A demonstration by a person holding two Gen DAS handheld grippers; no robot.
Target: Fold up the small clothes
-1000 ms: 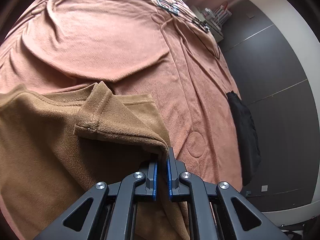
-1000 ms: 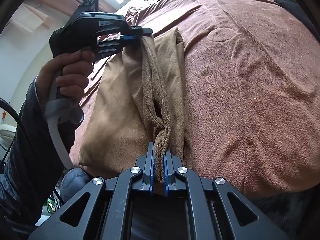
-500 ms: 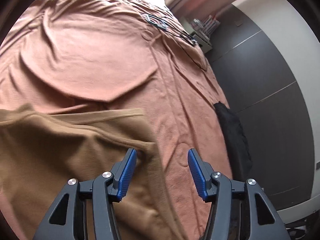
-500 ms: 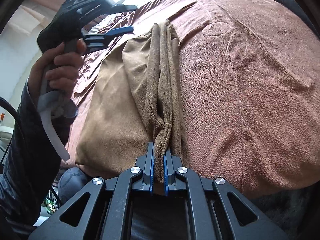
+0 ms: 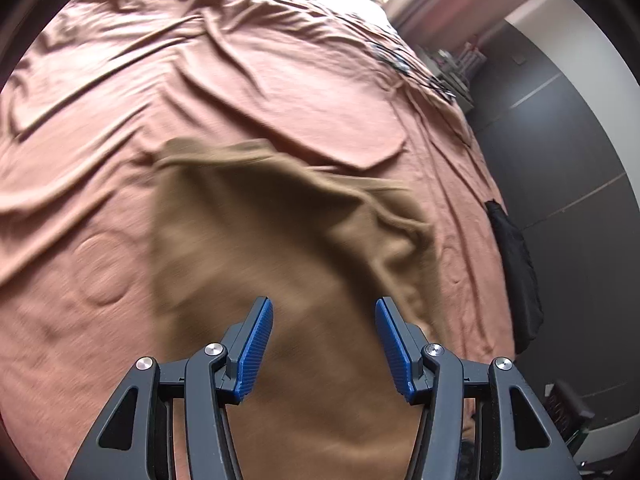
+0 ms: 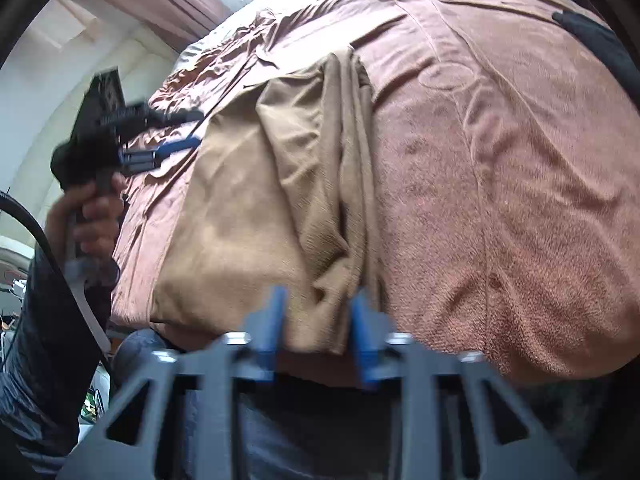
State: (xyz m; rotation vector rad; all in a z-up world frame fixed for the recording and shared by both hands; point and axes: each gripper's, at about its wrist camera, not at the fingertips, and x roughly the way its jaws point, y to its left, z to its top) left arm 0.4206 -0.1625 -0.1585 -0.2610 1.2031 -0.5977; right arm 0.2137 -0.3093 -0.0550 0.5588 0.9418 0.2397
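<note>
The brown garment (image 6: 256,216) is spread on the pink bedspread (image 6: 500,168), near the bed's front edge. In the right wrist view, at the far left, the left gripper (image 6: 188,130) is seen held by a hand (image 6: 86,216) above a dark sleeve (image 6: 36,360); its blue pads are spread and nothing is caught between them, and it is held just beside the garment's left edge, apart from the cloth. Further right, a bunched fold of the garment is seen running away from the camera along its right side. The near end of that fold lies between the pads of the right gripper (image 6: 318,328), whose jaws are opening and are blurred; the cloth is not pressed by them. In the left wrist view the garment (image 5: 280,280) is seen lying beyond and beneath the spread left gripper (image 5: 324,344). At the far right, a black cloth (image 5: 516,276) is draped over the bed's edge, well apart from the garment.
</note>
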